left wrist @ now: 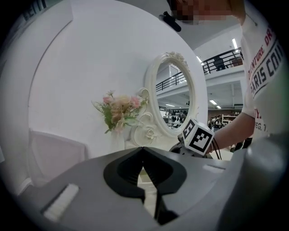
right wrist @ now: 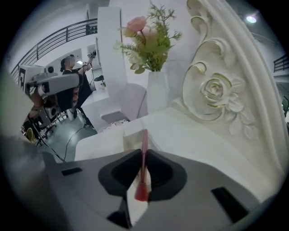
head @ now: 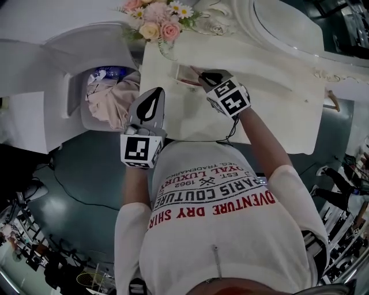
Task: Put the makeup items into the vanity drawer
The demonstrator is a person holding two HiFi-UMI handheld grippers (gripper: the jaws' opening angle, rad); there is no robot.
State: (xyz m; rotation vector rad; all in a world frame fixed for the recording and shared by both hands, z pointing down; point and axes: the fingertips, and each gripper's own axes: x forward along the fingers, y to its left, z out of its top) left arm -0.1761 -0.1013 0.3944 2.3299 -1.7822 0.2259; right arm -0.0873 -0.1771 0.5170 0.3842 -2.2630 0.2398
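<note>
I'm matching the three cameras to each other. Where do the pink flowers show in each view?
Head view: flowers at the top edge, left of centre.
Left gripper view: flowers mid-picture, just left of the mirror frame.
Right gripper view: flowers top centre, in a white vase, left of the frame's carved rose.
Shared landmark: the white mirror frame, right of the flowers in all three.

Wall: curved white panel (left wrist: 90,67) behind the furniture.
Floor: dark grey (head: 86,190), smooth.
Furniture: white vanity counter (head: 277,98); oval mirror (left wrist: 174,97) in a carved rose frame; vase of pink flowers (right wrist: 151,43).
Upper level: railed balcony (left wrist: 221,61).
Light: ceiling strip lamps (left wrist: 234,43).
</note>
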